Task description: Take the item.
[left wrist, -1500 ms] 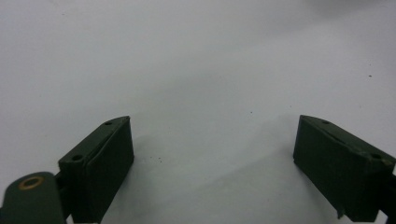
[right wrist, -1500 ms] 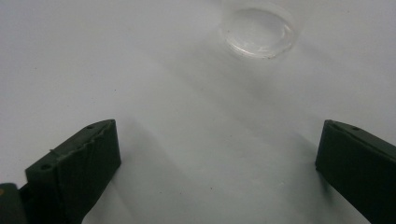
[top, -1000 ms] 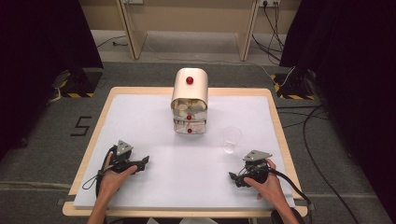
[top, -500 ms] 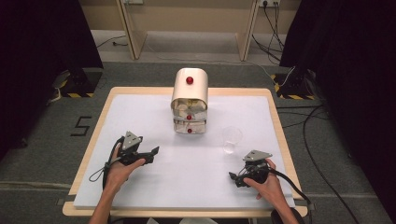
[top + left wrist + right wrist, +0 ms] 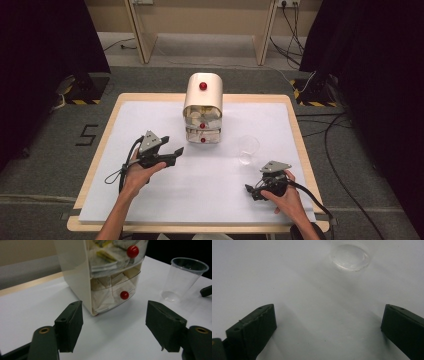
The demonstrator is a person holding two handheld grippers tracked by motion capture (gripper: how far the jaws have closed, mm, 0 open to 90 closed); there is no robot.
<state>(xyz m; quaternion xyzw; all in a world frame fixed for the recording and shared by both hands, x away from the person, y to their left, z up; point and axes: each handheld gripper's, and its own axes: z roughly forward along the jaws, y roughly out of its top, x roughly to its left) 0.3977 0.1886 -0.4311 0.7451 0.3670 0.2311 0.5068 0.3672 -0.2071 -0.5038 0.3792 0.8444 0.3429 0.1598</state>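
Cream plastic drawer cabinet with red knobs (image 5: 202,107) stands at the far middle of the white tabletop (image 5: 210,200), a clear plastic cup (image 5: 248,149) just to its right. Left gripper (image 5: 172,152) points toward it, jaws wide apart, empty. Right gripper (image 5: 251,191), near the cup, is likewise wide open and empty.

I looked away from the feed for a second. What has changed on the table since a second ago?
The left gripper has lifted off the table and moved forward toward the drawer unit, its jaws open and facing the bottom drawer's red knob. It holds nothing. The right gripper stayed resting on the table, open and empty. The clear plastic cup and drawer unit have not moved.
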